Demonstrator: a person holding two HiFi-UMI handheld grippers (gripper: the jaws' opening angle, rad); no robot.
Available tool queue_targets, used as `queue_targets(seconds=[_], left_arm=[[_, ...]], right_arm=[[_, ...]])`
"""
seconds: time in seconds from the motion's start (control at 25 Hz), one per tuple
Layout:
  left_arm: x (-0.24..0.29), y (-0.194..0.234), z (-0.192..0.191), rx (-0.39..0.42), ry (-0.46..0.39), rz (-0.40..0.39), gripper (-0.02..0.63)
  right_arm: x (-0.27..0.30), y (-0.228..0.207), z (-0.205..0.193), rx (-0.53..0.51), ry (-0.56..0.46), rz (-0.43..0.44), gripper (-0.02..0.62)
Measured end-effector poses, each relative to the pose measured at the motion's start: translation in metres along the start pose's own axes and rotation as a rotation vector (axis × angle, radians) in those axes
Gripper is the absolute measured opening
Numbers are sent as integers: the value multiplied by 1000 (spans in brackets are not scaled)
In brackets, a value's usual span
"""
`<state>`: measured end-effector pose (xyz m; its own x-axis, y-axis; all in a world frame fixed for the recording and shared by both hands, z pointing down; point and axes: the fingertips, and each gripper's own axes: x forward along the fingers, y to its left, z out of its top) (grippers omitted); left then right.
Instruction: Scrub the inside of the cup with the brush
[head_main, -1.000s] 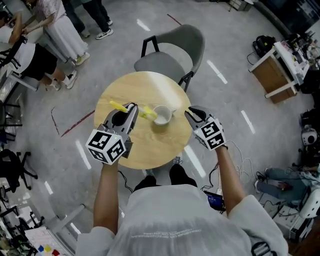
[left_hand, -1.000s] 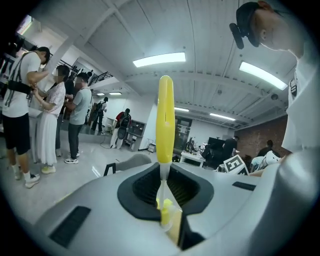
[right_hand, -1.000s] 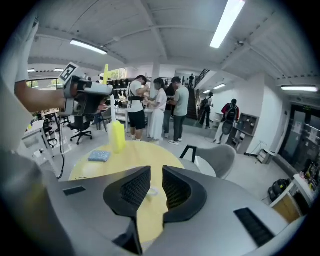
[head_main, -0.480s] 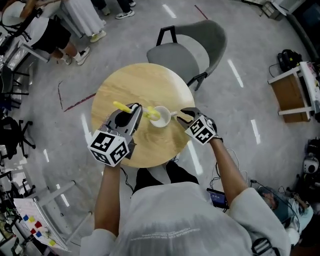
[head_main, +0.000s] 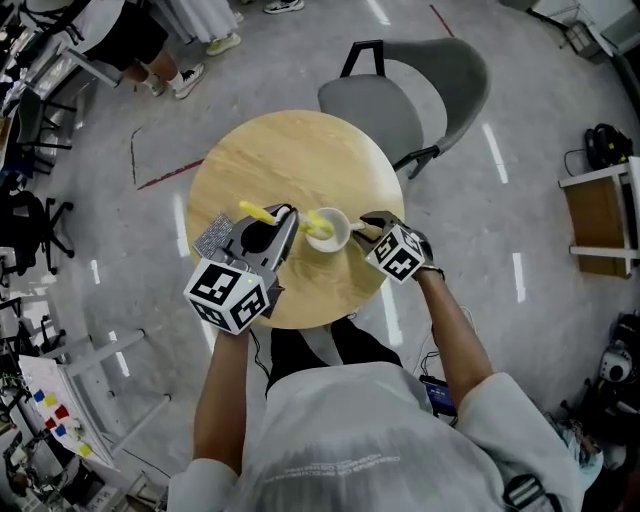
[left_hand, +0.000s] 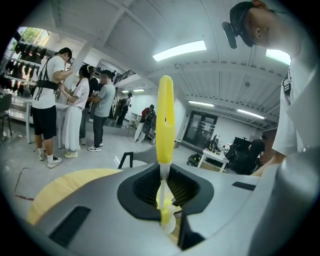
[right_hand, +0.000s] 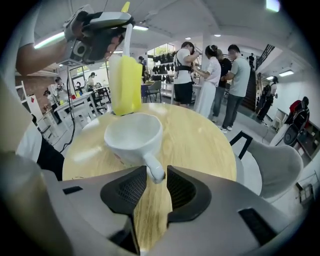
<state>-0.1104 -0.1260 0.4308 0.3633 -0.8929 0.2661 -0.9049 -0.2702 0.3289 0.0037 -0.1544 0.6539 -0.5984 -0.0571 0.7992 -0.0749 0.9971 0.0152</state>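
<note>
A white cup (head_main: 329, 233) stands near the front edge of the round wooden table (head_main: 290, 150). My left gripper (head_main: 288, 216) is shut on a yellow brush (head_main: 258, 213). The brush's head (head_main: 318, 224) hangs at the cup's left rim. In the left gripper view the thin stem (left_hand: 162, 182) sits between the jaws of the left gripper (left_hand: 162, 189), with the handle pointing up. My right gripper (head_main: 366, 229) is at the cup's right side. Its jaws have just been opening. In the right gripper view the cup's handle (right_hand: 153, 170) lies between the spread jaws of the right gripper (right_hand: 150, 178).
A grey speckled pad (head_main: 211, 238) lies on the table left of my left gripper. A grey chair (head_main: 415, 90) stands behind the table. Several people (right_hand: 215, 80) stand further off. A wooden cabinet (head_main: 600, 215) is at the right.
My right gripper has come down and in towards the cup, so the handle now lies between its jaws. The left gripper has sunk a little with the brush.
</note>
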Motion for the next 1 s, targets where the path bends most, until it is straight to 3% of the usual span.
queue_targets(seconds=[0.12, 0.44, 0.68, 1.0], left_arm=[[2, 1, -3, -3, 0, 12, 49], [2, -5, -9, -2, -2, 2, 49], [1, -20, -21, 22, 31, -48, 49], [16, -40, -52, 21, 55, -123, 49]], right_arm=[[6, -2, -2, -7, 26, -20, 113], [3, 9, -7, 17, 3, -47, 101], [-8, 32, -18, 68, -6, -37, 97], [-25, 48, -41, 146, -13, -94, 97]])
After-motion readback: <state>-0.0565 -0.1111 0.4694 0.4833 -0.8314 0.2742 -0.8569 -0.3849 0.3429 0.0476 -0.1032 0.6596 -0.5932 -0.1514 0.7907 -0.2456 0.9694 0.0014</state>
